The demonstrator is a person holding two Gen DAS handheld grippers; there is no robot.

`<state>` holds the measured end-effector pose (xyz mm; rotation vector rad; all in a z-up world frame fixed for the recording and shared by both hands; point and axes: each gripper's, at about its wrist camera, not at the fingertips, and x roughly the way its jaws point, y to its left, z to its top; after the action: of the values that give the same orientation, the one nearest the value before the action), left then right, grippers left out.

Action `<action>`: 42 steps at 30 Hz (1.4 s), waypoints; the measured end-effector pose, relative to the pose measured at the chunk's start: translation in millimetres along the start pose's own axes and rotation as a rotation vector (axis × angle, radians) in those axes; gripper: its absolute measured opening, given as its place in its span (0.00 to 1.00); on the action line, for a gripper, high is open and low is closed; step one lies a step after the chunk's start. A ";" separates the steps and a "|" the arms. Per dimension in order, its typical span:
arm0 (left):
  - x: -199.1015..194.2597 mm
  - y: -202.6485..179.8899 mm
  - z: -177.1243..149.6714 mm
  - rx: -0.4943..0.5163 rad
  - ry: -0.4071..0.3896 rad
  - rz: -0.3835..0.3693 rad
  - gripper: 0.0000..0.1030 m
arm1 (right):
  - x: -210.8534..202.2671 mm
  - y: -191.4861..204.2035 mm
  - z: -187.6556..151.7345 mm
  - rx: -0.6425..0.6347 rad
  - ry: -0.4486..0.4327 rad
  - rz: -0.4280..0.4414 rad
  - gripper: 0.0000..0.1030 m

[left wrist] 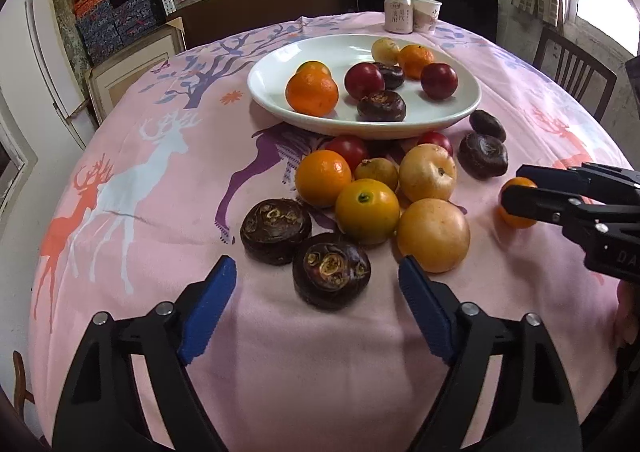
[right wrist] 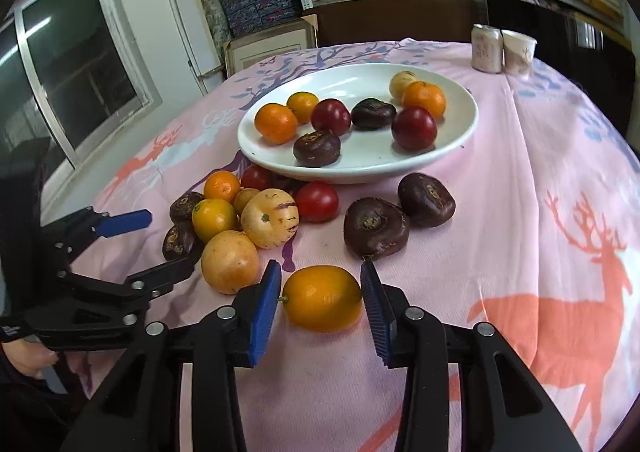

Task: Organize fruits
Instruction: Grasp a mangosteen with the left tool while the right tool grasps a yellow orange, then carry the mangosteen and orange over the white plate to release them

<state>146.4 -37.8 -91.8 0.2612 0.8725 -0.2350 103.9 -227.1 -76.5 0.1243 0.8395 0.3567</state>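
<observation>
A white plate (left wrist: 276, 107) (right wrist: 256, 155) holds several oranges, red plums and dark chestnut-like fruits. In front of it, loose fruit lies on the pink deer tablecloth (left wrist: 160, 211). My left gripper (left wrist: 316, 272) (right wrist: 168, 240) is open low over the cloth, and a dark brown fruit (left wrist: 331, 276) lies between its blue pads untouched. A yellow fruit (left wrist: 434, 236) sits just beyond its right pad. My right gripper (right wrist: 320, 268) (left wrist: 512, 187) has its pads against both ends of a small orange fruit (right wrist: 322, 298) (left wrist: 518, 207) that rests on the cloth.
A drink can (left wrist: 398, 13) (right wrist: 486, 49) and a paper cup (left wrist: 426, 13) (right wrist: 518, 51) stand behind the plate. Two more dark fruits (right wrist: 400, 211) lie right of the pile. A chair (left wrist: 576, 67) stands at the table's right edge. Shelves of boxes fill the back wall.
</observation>
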 end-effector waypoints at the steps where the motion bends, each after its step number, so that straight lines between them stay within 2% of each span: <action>1: 2.6 0.1 1.9 -0.006 0.005 0.005 0.79 | -0.4 1.3 -0.3 -0.006 -0.001 0.000 0.40; 2: 5.0 1.2 3.3 -0.012 0.011 0.006 0.77 | -0.8 2.7 -0.5 -0.013 -0.004 0.000 0.40; 4: 8.6 3.9 4.1 -0.022 0.022 -0.005 0.58 | -1.5 2.8 -0.7 -0.014 -0.007 0.004 0.40; 8: 5.8 2.3 1.5 -0.005 0.012 -0.019 0.46 | -1.7 -0.8 -0.1 0.004 -0.007 0.020 0.39; 9: 5.0 1.7 0.6 0.001 0.011 -0.020 0.39 | -2.3 -1.0 -0.6 0.002 -0.009 0.019 0.39; 16: -2.6 0.7 -8.3 0.010 0.006 -0.031 0.39 | -1.3 5.9 -1.1 -0.035 -0.001 -0.015 0.39; 19: -1.0 0.8 -8.8 0.007 0.013 -0.024 0.40 | 2.1 10.3 -1.3 -0.057 0.026 -0.030 0.41; 20: 1.9 1.0 -9.0 0.006 0.025 -0.021 0.41 | 3.8 12.2 -2.8 -0.066 0.045 -0.040 0.47; 21: 2.9 0.9 -8.9 0.006 0.028 -0.019 0.43 | 4.6 13.7 -3.7 -0.073 0.052 -0.052 0.49; 22: 2.7 1.3 -8.2 0.005 0.027 -0.010 0.50 | 4.0 14.7 -3.9 -0.078 0.046 -0.060 0.49; 23: 3.1 1.7 -8.3 0.003 0.029 -0.014 0.50 | 4.3 15.5 -3.9 -0.083 0.047 -0.066 0.49; 24: 3.1 1.9 -8.1 0.003 0.029 -0.019 0.49 | 5.2 16.3 -4.4 -0.087 0.051 -0.063 0.47; 25: 2.8 1.9 -8.4 0.003 0.026 -0.025 0.46 | 5.1 17.8 -4.7 -0.096 0.049 -0.068 0.42; 26: 2.5 1.9 -9.0 0.004 0.023 -0.036 0.39 | 4.8 19.1 -5.2 -0.104 0.047 -0.075 0.42; 35: -29.8 7.7 -10.8 -0.030 -0.077 -0.057 0.39 | -20.1 7.1 -9.7 -0.055 -0.037 -0.036 0.41; 39: -50.6 6.9 -0.8 -0.029 -0.134 -0.083 0.39 | -41.2 -0.9 2.2 -0.048 -0.068 -0.042 0.40; 40: -54.2 6.1 4.9 -0.023 -0.148 -0.086 0.39 | -46.7 -2.8 8.4 -0.049 -0.082 -0.045 0.38; 41: -55.7 6.4 9.3 -0.020 -0.158 -0.093 0.39 | -51.7 -4.4 16.2 -0.054 -0.096 -0.051 0.26; 42: -56.1 6.5 17.3 -0.018 -0.165 -0.098 0.39 | -55.9 -6.3 26.5 -0.062 -0.110 -0.060 0.26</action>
<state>126.0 -31.8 -36.6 0.1796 0.7242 -0.3350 91.0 -252.1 -21.0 0.0603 0.7216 0.3158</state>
